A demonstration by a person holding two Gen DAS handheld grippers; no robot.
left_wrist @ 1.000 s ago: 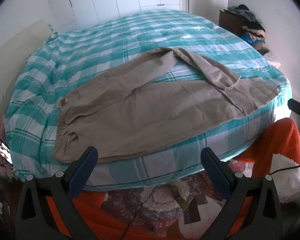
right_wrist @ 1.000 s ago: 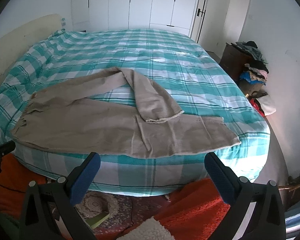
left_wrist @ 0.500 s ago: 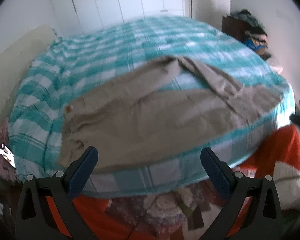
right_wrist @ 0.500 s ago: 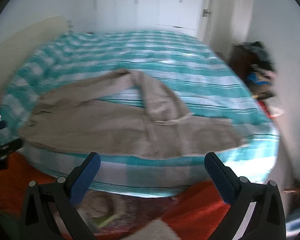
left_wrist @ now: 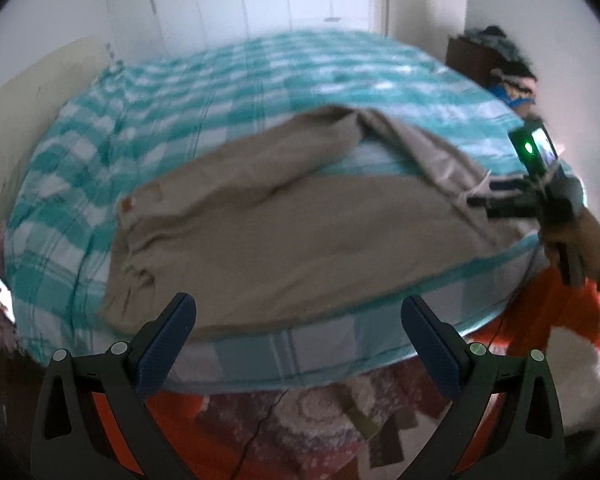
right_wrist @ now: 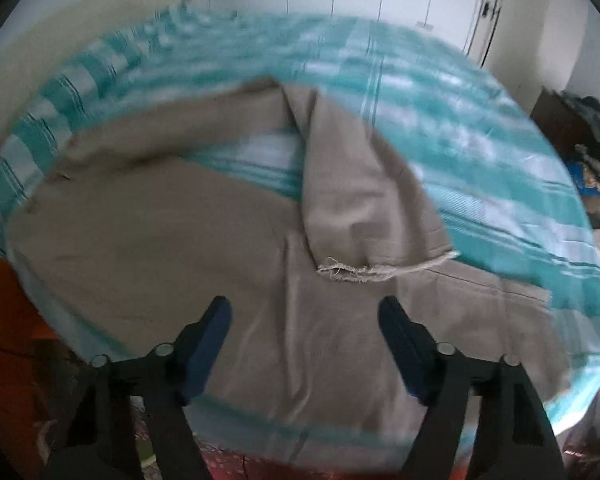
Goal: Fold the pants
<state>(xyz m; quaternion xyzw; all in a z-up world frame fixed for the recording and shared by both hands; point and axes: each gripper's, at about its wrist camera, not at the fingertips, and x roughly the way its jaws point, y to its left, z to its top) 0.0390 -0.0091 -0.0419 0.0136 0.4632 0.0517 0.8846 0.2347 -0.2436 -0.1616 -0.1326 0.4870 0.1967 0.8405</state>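
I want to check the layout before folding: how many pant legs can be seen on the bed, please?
2. One leg lies flat along the bed's near edge. The other leg is bent back, its frayed hem resting on the first. No part seems hidden.

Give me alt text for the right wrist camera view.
The right claw, closing with nothing between its fingers, hangs over beige pants spread on a teal checked bed. One pant leg lies bent back across the other, frayed hem nearest the claw.
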